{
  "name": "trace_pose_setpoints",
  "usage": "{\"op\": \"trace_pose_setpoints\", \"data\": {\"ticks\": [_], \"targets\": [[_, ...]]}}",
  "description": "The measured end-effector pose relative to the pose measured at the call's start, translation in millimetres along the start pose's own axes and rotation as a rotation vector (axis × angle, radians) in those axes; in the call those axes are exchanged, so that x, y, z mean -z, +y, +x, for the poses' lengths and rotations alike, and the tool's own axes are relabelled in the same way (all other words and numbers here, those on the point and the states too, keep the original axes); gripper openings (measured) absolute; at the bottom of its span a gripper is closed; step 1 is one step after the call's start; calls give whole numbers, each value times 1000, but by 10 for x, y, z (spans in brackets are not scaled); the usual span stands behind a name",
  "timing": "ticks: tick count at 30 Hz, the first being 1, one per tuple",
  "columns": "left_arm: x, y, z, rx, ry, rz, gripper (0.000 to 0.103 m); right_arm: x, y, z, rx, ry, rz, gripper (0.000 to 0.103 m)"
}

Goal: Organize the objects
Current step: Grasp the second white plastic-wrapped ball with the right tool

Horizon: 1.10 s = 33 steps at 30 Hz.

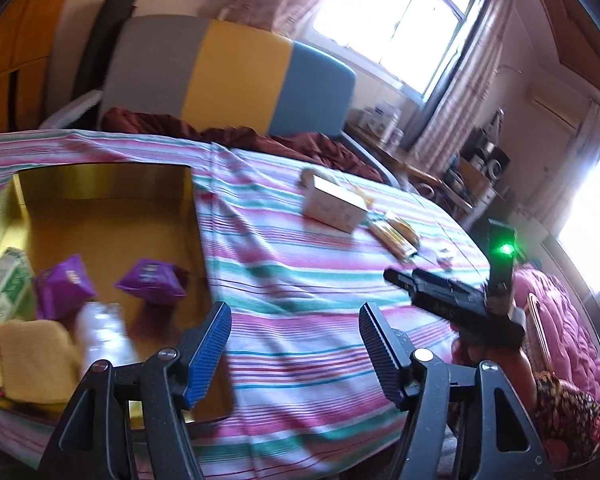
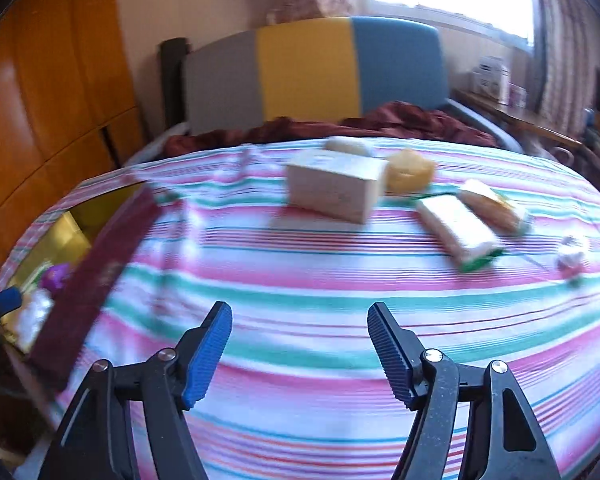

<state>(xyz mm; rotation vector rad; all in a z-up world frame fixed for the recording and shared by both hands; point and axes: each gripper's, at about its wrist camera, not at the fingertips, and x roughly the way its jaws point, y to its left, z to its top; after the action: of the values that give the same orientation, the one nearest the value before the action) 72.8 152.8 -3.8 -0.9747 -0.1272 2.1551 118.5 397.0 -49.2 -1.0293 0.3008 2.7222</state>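
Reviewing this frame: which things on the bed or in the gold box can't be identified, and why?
- Small pale item at the bed's right, right wrist view: too small and blurred to name.
- Print on the white box, right wrist view: motion blur.
- Clear wrapped item in the gold box, left wrist view: smeared.
- Green-and-white carton, left wrist view: cut off by the picture's edge.
- Box contents, right wrist view: hidden behind the dark red wall.
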Motion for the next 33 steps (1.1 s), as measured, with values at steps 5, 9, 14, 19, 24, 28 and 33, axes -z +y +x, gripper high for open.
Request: {"op": "trace_pose_setpoints", "data": {"ticks": [5, 9, 14, 19, 24, 28, 33], "targets": [[-50, -198, 149, 34, 35, 18, 67, -184, -568, 58, 127, -6, 48, 71], [-81, -323, 256, 47, 56, 34, 67, -391, -1088, 58, 234, 15, 81, 71], [-72, -458, 423, 64, 93, 34, 67, -658, -1812, 8, 405, 8, 150, 77], [-32, -613, 579, 59, 137, 53, 67, -786, -2414, 160, 445, 68, 210, 77], [-23, -735, 710, 48, 167, 86, 67, -751, -2652, 426, 381, 160, 197, 66], [-55, -857, 868, 53, 190, 100, 67, -675, -2709, 545, 353, 201, 202, 51], [-149, -1030, 1099, 78, 204, 97, 67, -666, -2783, 579, 300, 235, 268, 40]]}}
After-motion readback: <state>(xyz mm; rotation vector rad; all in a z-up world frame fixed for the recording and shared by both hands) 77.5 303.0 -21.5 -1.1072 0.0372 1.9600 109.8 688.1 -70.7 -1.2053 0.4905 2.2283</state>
